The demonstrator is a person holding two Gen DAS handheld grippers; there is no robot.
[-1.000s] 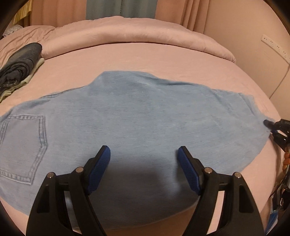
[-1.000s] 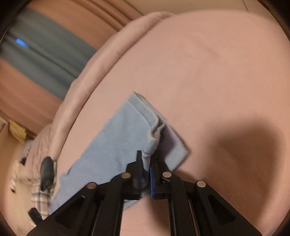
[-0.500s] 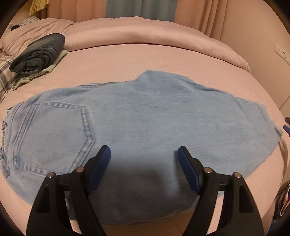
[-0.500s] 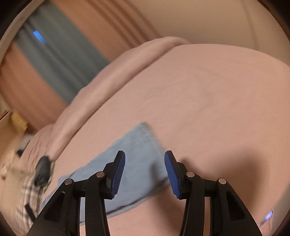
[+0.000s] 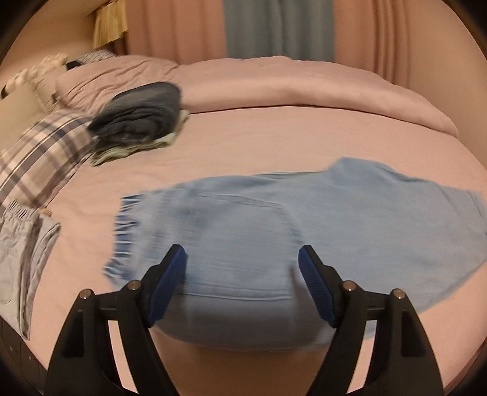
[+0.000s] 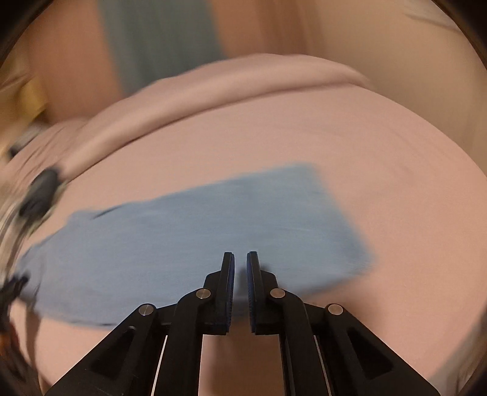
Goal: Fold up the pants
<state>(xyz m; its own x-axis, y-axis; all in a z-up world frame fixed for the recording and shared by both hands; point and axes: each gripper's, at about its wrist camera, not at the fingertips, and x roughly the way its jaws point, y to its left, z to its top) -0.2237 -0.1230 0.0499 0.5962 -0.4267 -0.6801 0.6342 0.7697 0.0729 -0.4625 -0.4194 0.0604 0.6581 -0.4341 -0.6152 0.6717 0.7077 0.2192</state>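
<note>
Light-blue pants (image 5: 304,231) flat on bed (image 5: 274,134), just ahead of left gripper (image 5: 242,271), jaws spread, empty. Right gripper (image 6: 240,283) nearly clenched, holding nothing, above leg end. Risk: single-layer pinch, skewed fold.

Pink bed (image 5: 274,137) before pink-and-teal curtains (image 5: 274,27).

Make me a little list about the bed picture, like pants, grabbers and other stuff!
pants: light blue jeans lying flat on the pink bed, not held
left gripper: open, above the jeans
right gripper: nearly closed, a narrow gap, nothing in it
other clothes: dark folded pile near the plaid pillow
picture: blurry
</note>
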